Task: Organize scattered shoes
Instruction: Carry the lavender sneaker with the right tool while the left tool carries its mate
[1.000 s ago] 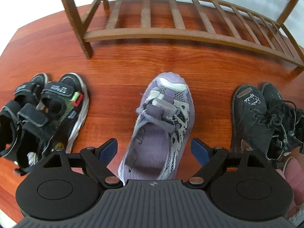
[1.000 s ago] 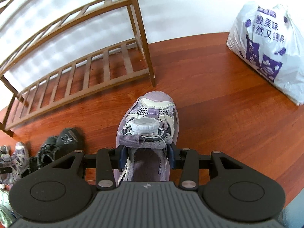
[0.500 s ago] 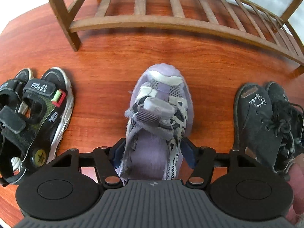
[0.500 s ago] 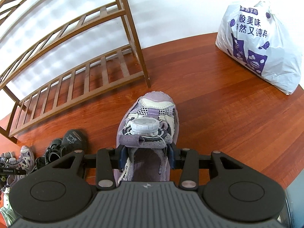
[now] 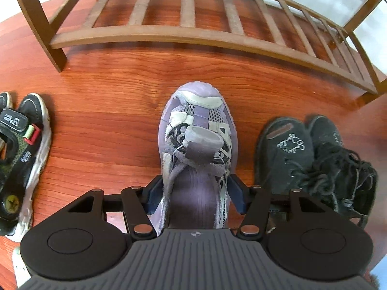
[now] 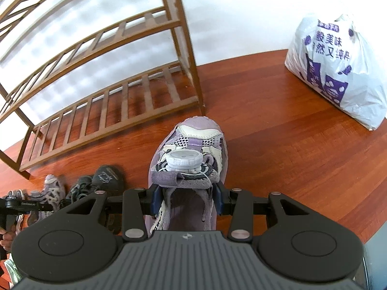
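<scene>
Nearest in each wrist view, the tongs were clamped on a purple shoe. The left tongs (image 5: 196, 197) gripped the left shoe (image 5: 197, 145) at its collar, blue pads pressed against both sides of the opening. The right tongs (image 6: 186, 199) gripped the right shoe (image 6: 188, 164) the same way, just behind its white dial (image 6: 185, 158).

Each shoe's long axis ran straight out from its tongs, heel near and toe far, toward the rack (image 5: 193, 36). The left shoe pointed at the middle of the bottom shelf. The right shoe pointed at the rack's right post (image 6: 196, 82), so it probably needed to shift left before it went in. Whether either sole touched the floor (image 5: 108, 84) could not be told.

Beside the left shoe, a black sandal (image 5: 24, 159) lay to the left and a pair of black boots (image 5: 314, 159) to the right, both on the floor and clear of the tongs. The sandal strap carried small white print, too small to read. The nearer boot toe bore pale cursive stitching, not legible.

Far right, a white bag (image 6: 338, 72) stood against the wall. Its purple print read "美味" and "然又纯"; the remaining characters were partly hidden.
</scene>
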Demonstrator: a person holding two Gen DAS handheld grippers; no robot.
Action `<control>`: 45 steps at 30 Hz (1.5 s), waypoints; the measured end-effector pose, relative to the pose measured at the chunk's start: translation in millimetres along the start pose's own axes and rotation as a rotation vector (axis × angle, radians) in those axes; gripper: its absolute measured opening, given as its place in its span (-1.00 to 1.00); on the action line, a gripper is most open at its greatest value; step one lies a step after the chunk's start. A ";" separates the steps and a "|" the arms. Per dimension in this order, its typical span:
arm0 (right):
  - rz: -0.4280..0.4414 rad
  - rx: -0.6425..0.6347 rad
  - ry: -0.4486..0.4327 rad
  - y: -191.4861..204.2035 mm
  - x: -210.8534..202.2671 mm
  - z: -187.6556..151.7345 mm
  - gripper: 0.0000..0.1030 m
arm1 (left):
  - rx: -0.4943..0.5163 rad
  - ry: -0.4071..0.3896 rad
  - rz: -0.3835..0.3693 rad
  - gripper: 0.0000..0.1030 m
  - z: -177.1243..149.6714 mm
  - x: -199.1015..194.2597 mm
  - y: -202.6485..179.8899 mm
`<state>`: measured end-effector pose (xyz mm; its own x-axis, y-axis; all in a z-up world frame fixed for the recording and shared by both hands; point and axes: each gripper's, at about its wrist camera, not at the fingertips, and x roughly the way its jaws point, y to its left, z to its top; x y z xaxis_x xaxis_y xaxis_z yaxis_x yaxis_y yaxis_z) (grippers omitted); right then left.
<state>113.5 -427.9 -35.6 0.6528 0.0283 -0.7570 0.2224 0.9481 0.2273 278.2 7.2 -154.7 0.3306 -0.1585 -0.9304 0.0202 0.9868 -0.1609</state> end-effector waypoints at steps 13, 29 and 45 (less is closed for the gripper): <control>0.049 -0.078 0.040 70.5 -9.5 -4.9 -0.09 | 0.008 -0.083 -0.017 0.44 -23.5 -58.6 33.6; 0.167 -0.214 0.092 234.0 -3.9 -38.6 -0.09 | -0.016 -0.135 -0.112 0.47 -81.3 -140.0 110.3; 0.266 -0.311 0.143 392.4 43.8 -69.1 -0.09 | -0.050 -0.209 -0.089 0.51 -130.3 -187.9 187.8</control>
<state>179.3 -32.7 -21.8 0.5458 0.3078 -0.7793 -0.1830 0.9514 0.2477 96.9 217.8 -53.1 0.5180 -0.2290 -0.8242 0.0126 0.9655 -0.2603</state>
